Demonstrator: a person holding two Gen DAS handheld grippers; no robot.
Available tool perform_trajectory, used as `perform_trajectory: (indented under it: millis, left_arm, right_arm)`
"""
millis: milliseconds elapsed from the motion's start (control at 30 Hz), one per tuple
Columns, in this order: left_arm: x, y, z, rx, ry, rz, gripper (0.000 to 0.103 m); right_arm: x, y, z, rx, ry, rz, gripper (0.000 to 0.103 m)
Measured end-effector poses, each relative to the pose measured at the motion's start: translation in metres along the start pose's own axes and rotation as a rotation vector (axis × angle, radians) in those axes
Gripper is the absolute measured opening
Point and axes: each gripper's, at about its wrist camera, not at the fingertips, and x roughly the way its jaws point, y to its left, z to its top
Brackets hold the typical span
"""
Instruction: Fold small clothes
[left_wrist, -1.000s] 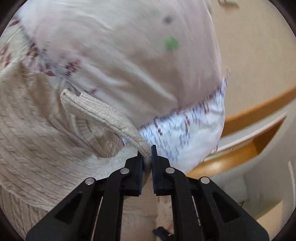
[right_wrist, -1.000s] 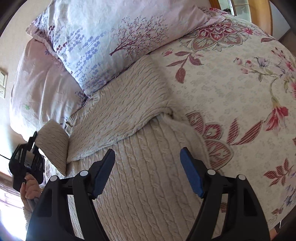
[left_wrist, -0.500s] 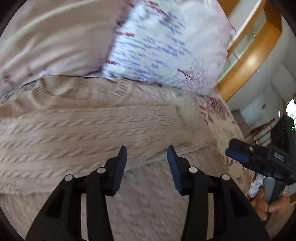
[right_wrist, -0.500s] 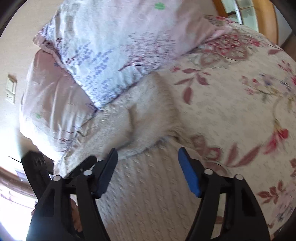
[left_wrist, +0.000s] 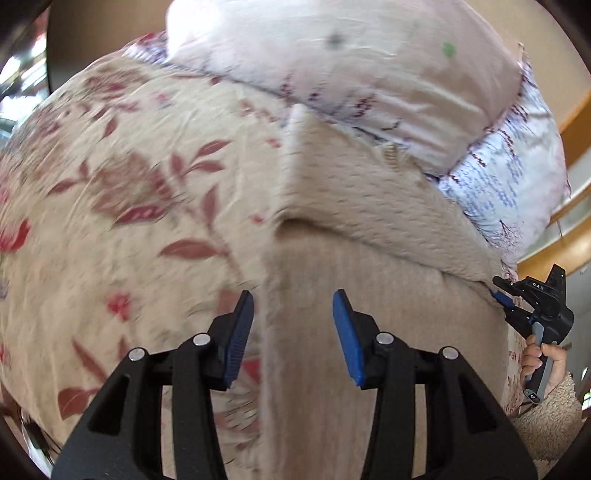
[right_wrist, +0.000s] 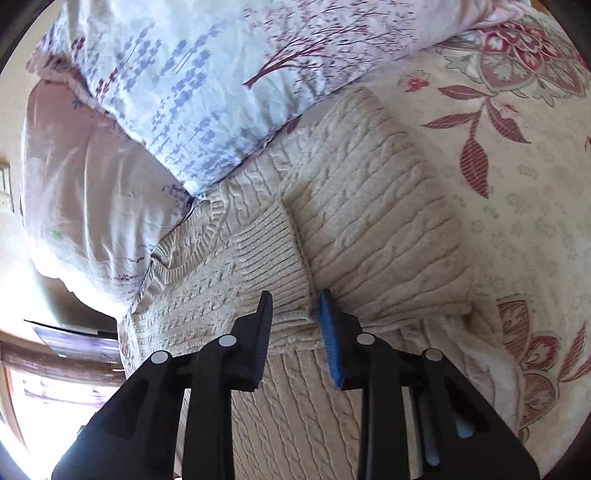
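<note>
Sweater: a cream cable-knit sweater lies flat on the flowered bedspread, its top edge touching the 2 pillows.
Sleeve: 1 sleeve is folded across the sweater's body, and its ribbed cuff lies on top, near the sweater's middle.
Right gripper: the right gripper is low over the sweater. Its 2 fingers are partly spread, 1 on each side of the cuff's corner — they are not pressed onto it.
Left gripper: the left gripper is above the sweater's edge with its fingers spread wide and nothing between them. This view is blurry.
Pillows: a blue-and-purple tree-print pillow sits just past the sweater's collar, with a pale pink pillow beside it.
Person: in the left view, a hand in a fuzzy cuff holds the right gripper's handle at the sweater's far side.
</note>
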Motion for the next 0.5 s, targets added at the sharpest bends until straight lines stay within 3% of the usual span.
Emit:
perform_trajectory:
  millis: [33, 67, 133, 267, 333, 500]
  left_arm:
    - [0.000, 0.005, -0.002, -0.013, 0.008, -0.001, 0.044]
    - [-0.001, 0.009, -0.004, -0.024, 0.015, -0.006, 0.044]
    - [-0.001, 0.012, -0.007, -0.029, 0.022, -0.013, 0.044]
    - [-0.002, 0.012, -0.012, -0.025, 0.035, -0.030, 0.044]
    - [-0.002, 0.012, -0.015, -0.018, 0.042, -0.038, 0.044]
    - [-0.003, 0.011, -0.021, -0.010, 0.060, -0.062, 0.044]
  right_arm:
    - [0.003, 0.003, 0.000, -0.006, 0.001, -0.005, 0.023]
    - [0.005, 0.006, 0.001, -0.017, -0.002, -0.012, 0.010]
    - [0.006, 0.017, 0.003, -0.056, -0.029, -0.021, 0.009]
    - [-0.023, 0.063, 0.009, -0.230, -0.214, -0.022, 0.009]
    - [-0.027, 0.076, 0.010, -0.286, -0.251, -0.073, 0.009]
    - [0.010, 0.052, 0.009, -0.229, -0.141, -0.225, 0.009]
